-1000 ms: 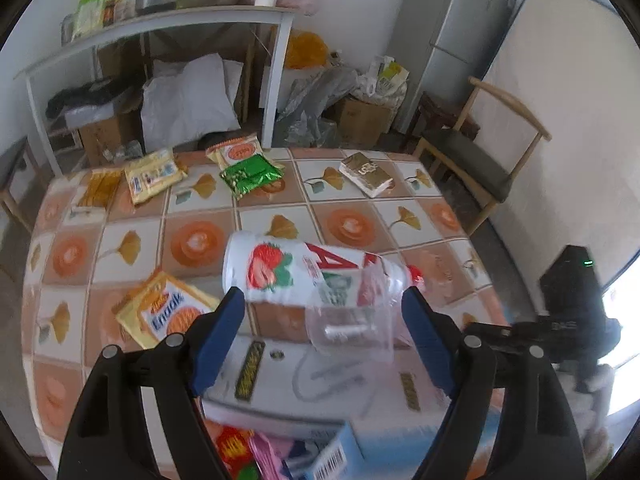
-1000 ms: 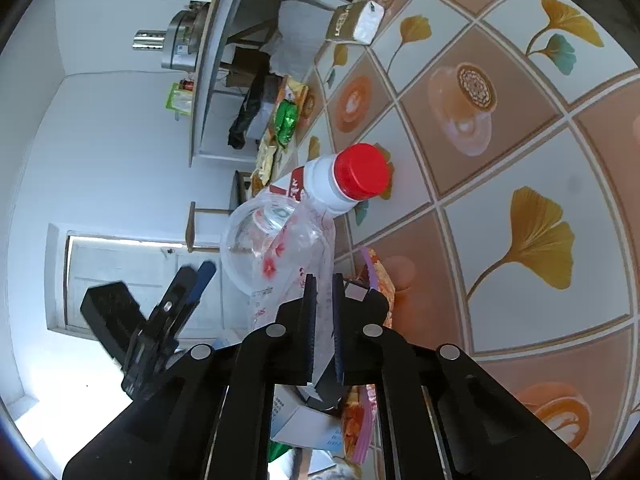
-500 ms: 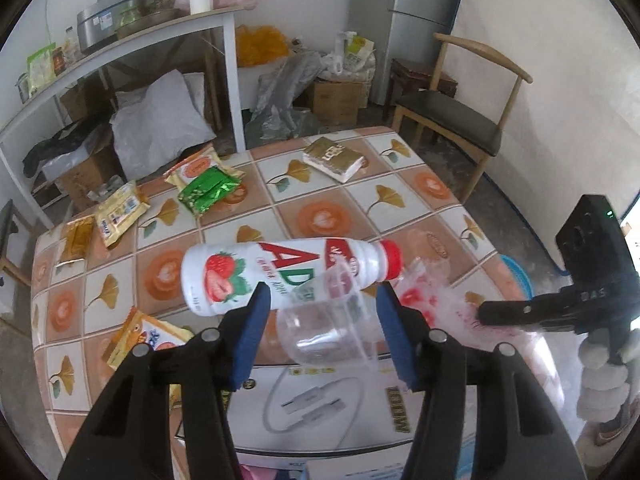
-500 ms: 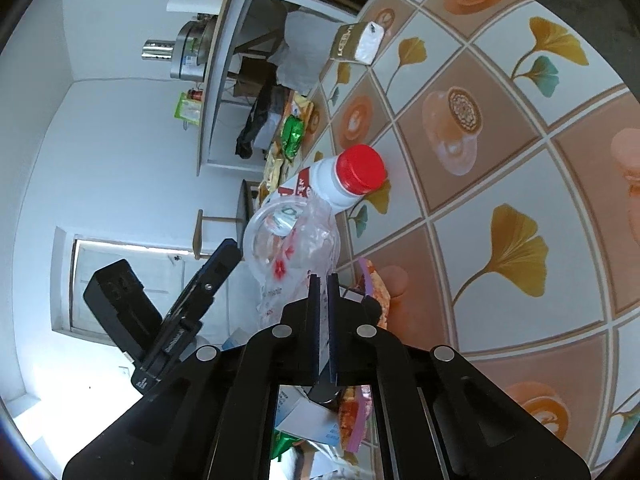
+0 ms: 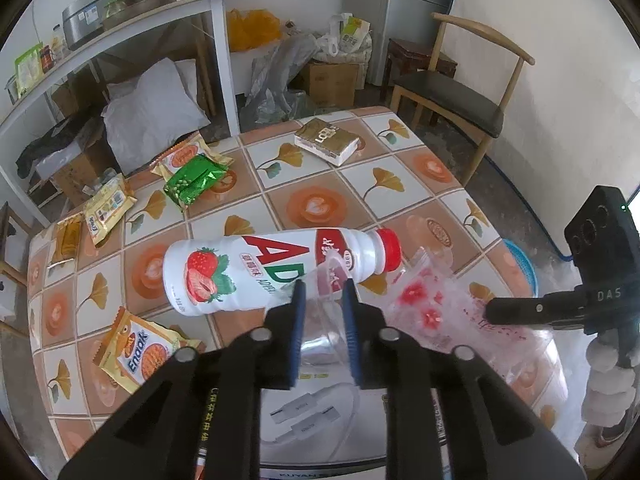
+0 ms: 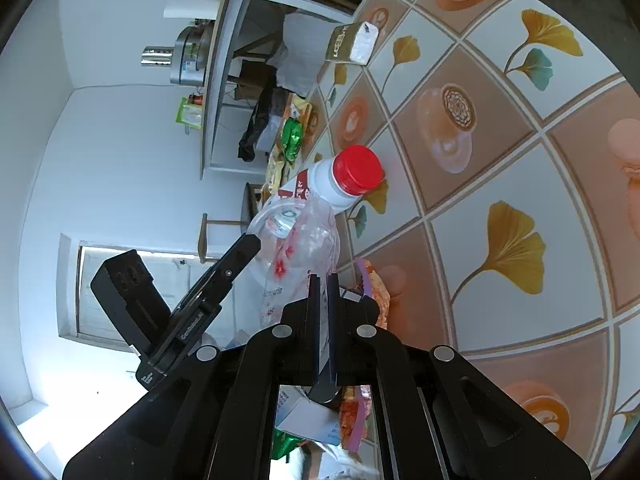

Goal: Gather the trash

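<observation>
A crumpled clear plastic cup (image 5: 320,332) sits between the blue pads of my left gripper (image 5: 322,288), whose jaws are closing and squeezing it flat. Just behind the cup, a white strawberry drink bottle (image 5: 240,276) with a red cap lies on its side on the tiled table (image 5: 320,208). My right gripper (image 6: 324,280) is shut on the edge of a clear plastic bag (image 6: 308,248) with red print, held open beside the cup (image 6: 280,216). In the left wrist view that bag (image 5: 440,312) hangs to the right. The bottle (image 6: 344,180) lies beyond the bag.
Snack wrappers lie about the table: an Enaak packet (image 5: 140,354), a green foil pack (image 5: 196,178) and a gold box (image 5: 326,140). A white carton (image 5: 316,412) lies under my left gripper. A wooden chair (image 5: 452,96) and a white shelf (image 5: 120,28) stand beyond the table.
The left jaws have narrowed from wide apart onto the clear cup, squashing it, and that gripper has shifted and rolled a little. The right gripper has held still on the bag.
</observation>
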A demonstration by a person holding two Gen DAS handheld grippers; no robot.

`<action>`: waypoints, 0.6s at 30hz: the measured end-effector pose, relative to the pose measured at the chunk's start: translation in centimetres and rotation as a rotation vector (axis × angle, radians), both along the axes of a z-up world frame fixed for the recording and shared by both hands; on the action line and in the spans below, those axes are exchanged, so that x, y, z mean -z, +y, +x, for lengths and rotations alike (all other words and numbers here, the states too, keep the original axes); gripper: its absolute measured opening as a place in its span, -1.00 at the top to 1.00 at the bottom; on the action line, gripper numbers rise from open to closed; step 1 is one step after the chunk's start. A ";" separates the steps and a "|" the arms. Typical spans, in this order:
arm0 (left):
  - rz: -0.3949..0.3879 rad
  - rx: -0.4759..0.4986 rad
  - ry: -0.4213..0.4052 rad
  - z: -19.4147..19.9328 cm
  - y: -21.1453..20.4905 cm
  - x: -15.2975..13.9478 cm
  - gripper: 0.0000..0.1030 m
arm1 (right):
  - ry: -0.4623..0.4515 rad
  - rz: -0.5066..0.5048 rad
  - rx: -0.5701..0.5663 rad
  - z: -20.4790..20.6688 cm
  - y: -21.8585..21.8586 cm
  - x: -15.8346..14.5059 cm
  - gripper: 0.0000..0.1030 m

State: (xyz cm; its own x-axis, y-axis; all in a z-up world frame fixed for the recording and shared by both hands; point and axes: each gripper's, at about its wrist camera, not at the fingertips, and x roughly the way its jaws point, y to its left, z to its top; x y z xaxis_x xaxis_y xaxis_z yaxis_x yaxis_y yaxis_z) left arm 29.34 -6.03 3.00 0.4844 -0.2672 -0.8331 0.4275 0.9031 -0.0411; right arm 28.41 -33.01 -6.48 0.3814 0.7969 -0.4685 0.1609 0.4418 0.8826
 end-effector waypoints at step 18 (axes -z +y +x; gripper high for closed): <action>-0.013 -0.034 -0.079 -1.3 1.1 -1.9 0.89 | -0.002 0.032 0.029 -0.3 -0.6 -0.2 0.96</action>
State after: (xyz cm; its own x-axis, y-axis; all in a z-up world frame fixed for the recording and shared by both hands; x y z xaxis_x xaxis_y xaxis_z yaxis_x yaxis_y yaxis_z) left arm 28.04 -4.88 4.87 0.5576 -0.2601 -0.7883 0.3994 0.9166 -0.0199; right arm 28.07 -33.59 -6.29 0.4056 0.8000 -0.4422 0.1719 0.4084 0.8965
